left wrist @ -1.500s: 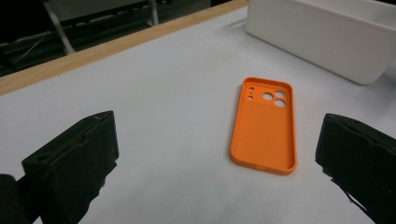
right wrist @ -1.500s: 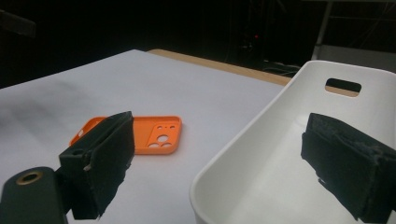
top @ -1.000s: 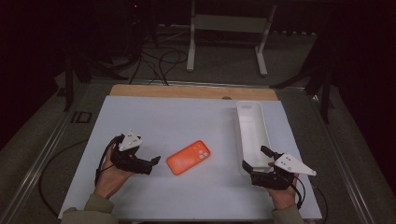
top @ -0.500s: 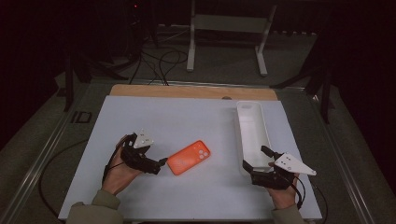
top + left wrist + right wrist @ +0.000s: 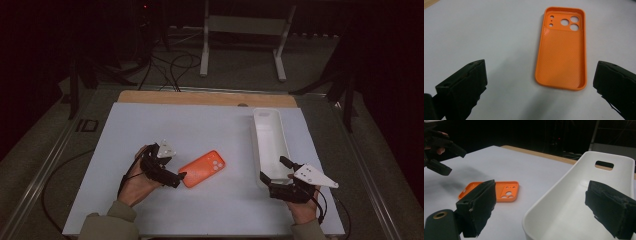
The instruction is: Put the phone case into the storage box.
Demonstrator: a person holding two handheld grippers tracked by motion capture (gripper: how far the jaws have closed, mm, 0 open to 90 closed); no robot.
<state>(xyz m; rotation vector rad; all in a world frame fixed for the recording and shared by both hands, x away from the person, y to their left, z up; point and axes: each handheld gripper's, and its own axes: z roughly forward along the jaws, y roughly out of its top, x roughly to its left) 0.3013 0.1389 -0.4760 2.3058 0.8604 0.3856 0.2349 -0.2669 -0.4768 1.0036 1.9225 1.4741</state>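
Note:
An orange phone case lies hollow side up on the white table top, its camera holes toward the right. My left gripper is open just left of the case, jaws spread wide on either side of its near end. My right gripper is open at the near end of a long white tray, its jaws straddling the tray's near wall with nothing between them. The case and the left gripper also appear in the right gripper view.
The tray stands empty at the table's right side, running front to back, with a handle slot in its far end. A wooden strip edges the table's back. A metal stand and cables lie on the floor beyond.
My left gripper has moved right toward the orange case, and its tips now reach the case's left end. The right gripper has stayed at the tray.

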